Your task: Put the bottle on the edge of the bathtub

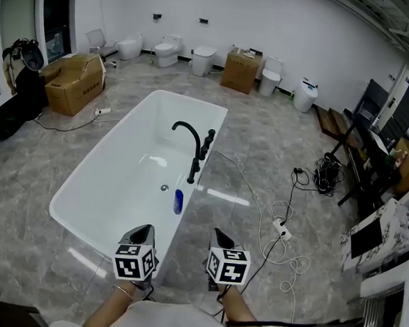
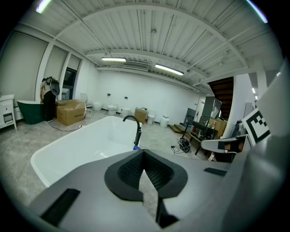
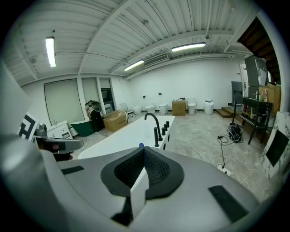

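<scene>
Bright, even light from ceiling tube lamps (image 3: 50, 52); shadows faint and soft. White streaky glare on the glossy floor (image 1: 227, 196), and the bathtub (image 1: 99, 176) is near blown-out. Heavy fisheye bending throughout, with black corners in the left gripper view and right gripper view. No motion blur.

White bathtub (image 1: 119, 181), black faucet (image 1: 195, 159), blue bottle (image 1: 179, 201), grey marbled floor (image 1: 276, 143), perhaps a dark-green tub (image 2: 29, 112) beyond.
</scene>
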A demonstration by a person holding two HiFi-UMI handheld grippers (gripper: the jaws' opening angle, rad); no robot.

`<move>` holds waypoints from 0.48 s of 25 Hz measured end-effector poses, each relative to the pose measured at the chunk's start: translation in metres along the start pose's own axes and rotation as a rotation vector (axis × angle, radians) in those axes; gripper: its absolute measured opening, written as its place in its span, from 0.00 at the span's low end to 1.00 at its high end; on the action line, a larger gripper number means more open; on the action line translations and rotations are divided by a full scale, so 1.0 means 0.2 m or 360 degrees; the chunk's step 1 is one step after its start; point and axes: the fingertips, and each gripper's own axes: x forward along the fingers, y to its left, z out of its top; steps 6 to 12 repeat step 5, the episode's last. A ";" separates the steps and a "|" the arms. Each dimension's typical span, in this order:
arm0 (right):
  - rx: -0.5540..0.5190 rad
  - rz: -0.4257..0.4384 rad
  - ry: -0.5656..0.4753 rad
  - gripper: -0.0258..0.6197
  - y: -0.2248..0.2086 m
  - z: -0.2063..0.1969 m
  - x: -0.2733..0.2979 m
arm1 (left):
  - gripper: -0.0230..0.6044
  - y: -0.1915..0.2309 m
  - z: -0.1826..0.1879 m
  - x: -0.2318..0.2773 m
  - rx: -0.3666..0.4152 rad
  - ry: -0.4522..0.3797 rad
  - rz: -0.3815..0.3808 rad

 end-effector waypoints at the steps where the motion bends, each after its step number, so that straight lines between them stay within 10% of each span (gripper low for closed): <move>1: 0.0000 -0.0003 0.0000 0.08 0.00 0.00 0.00 | 0.04 0.00 0.00 0.00 -0.0001 0.0001 -0.0002; 12: 0.0008 -0.0010 -0.0002 0.08 0.03 0.00 0.02 | 0.04 0.04 0.00 0.02 -0.0010 0.0001 -0.0004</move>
